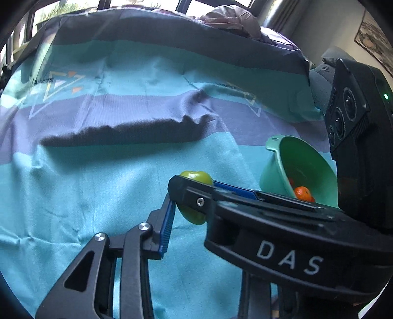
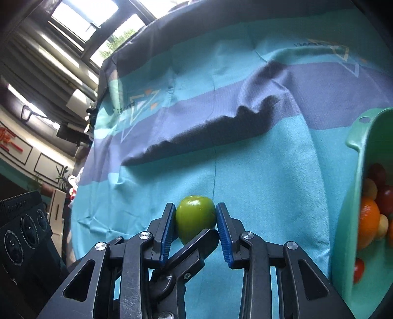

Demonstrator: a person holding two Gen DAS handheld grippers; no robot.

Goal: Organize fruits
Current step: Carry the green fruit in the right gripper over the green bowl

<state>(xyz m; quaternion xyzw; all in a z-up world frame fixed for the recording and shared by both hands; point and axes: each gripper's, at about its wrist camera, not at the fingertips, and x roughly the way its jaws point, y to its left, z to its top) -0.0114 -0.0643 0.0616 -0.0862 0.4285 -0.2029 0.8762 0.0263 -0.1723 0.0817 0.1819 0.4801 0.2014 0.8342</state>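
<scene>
Both the right gripper [image 2: 195,220] and left gripper [image 1: 189,198] clamp one green apple [image 2: 195,217]; diverging pulls could drop it short of the green bowl [image 2: 356,186] at right.

This looks like a home living room. A table is draped in a striped teal and purple cloth [image 1: 122,184]; curtained windows [image 2: 81,14] stand at eleven o'clock in the right view, a framed picture [image 1: 375,46] hangs at two o'clock in the left, and potted plants [image 2: 62,176] sit by the wall.
</scene>
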